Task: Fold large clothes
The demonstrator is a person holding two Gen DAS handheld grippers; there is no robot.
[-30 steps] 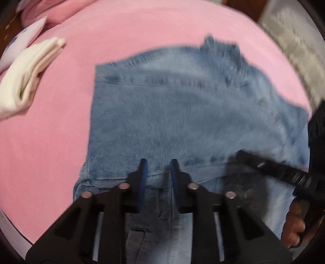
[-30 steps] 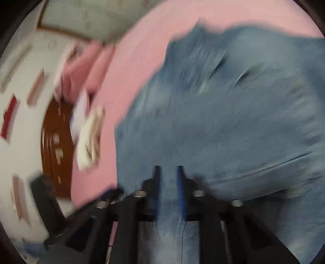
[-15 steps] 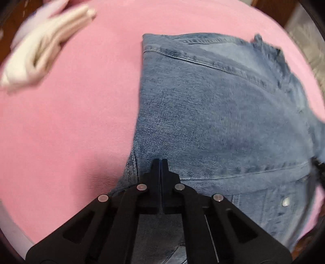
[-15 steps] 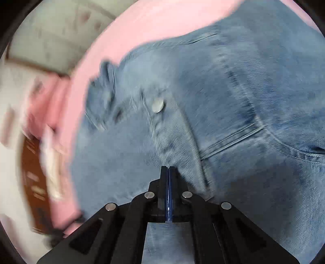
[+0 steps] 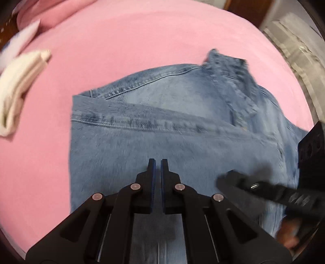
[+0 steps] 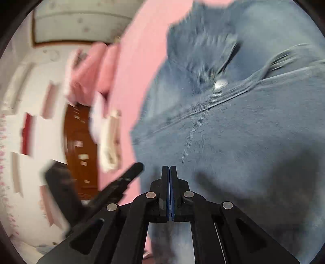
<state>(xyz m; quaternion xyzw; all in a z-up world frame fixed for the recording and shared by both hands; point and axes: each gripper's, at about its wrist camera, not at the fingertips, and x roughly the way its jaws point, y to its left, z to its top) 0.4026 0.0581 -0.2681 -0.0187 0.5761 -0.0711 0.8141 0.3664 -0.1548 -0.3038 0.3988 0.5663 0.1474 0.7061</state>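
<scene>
Blue denim jeans point(image 5: 172, 130) lie folded on a pink bed point(image 5: 121, 50). They also fill the right wrist view point(image 6: 243, 132), where a metal button point(image 6: 221, 83) shows near the waistband. My left gripper point(image 5: 158, 162) hovers over the denim with its jaws a narrow slit apart and nothing between them. My right gripper point(image 6: 169, 168) has its jaws pressed together over the denim, with no cloth seen between them. The right gripper also shows at the right of the left wrist view point(image 5: 227, 178). The left gripper's finger point(image 6: 134, 168) shows in the right wrist view.
A folded cream cloth point(image 5: 18, 81) lies on the bed at the left. Pink pillows point(image 5: 50, 12) sit at the far left corner. A wooden headboard point(image 6: 79, 146) and a white wall lie beyond the bed's edge.
Both grippers were shut low on the denim half a second ago. Now both have lifted back from it, and the left jaws have parted slightly. The jeans lie with one more fold.
</scene>
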